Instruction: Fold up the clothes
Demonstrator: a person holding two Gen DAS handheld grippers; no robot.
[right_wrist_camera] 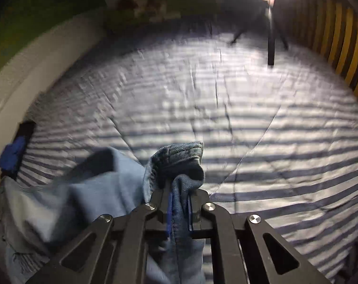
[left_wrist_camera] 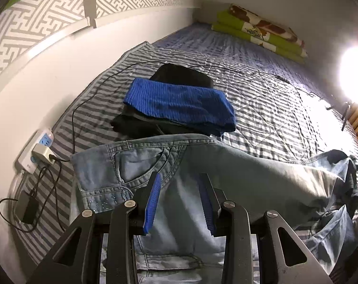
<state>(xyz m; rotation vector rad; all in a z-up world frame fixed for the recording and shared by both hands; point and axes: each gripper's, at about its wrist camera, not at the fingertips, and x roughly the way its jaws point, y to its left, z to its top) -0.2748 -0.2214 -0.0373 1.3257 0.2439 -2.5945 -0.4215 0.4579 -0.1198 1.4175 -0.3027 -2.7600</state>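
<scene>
The jeans (left_wrist_camera: 202, 165) lie across the near end of the bed (left_wrist_camera: 261, 99), on its grey and white striped cover. In the left wrist view the waist and a pocket w/ small shiny dots are on the left side, and the legs run off to the right.

The left gripper (left_wrist_camera: 181, 203) is over the jeans near the pocket. Its blue fingers (left_wrist_camera: 152, 203) are spread part way, w/ denim seen between them. I can't tell if they touch the cloth.

The right gripper (right_wrist_camera: 179, 210) has its fingers (right_wrist_camera: 169, 213) pressed close, pinching a dark blue fold of the jeans. The cloth bunches up above the tips. That view is blurry.

Behind the jeans sits a stack of folded clothes: a blue ribbed top (left_wrist_camera: 179, 101) on dark clothes (left_wrist_camera: 136, 123). It is just beside the waist, so not much room there.

Left of the jeans, by the white wall (left_wrist_camera: 48, 82), are a power strip (left_wrist_camera: 34, 149) w/ a plug in it, a black charger (left_wrist_camera: 28, 209) and loose black cables (left_wrist_camera: 74, 108). One thin cable runs over the bed behind the stack.

At the far end is a folded green flower blanket (left_wrist_camera: 259, 30). A bright lamp (left_wrist_camera: 354, 80) on a small tripod stands on the right, by yellow slats (right_wrist_camera: 344, 47).

No words or labels can be read.
</scene>
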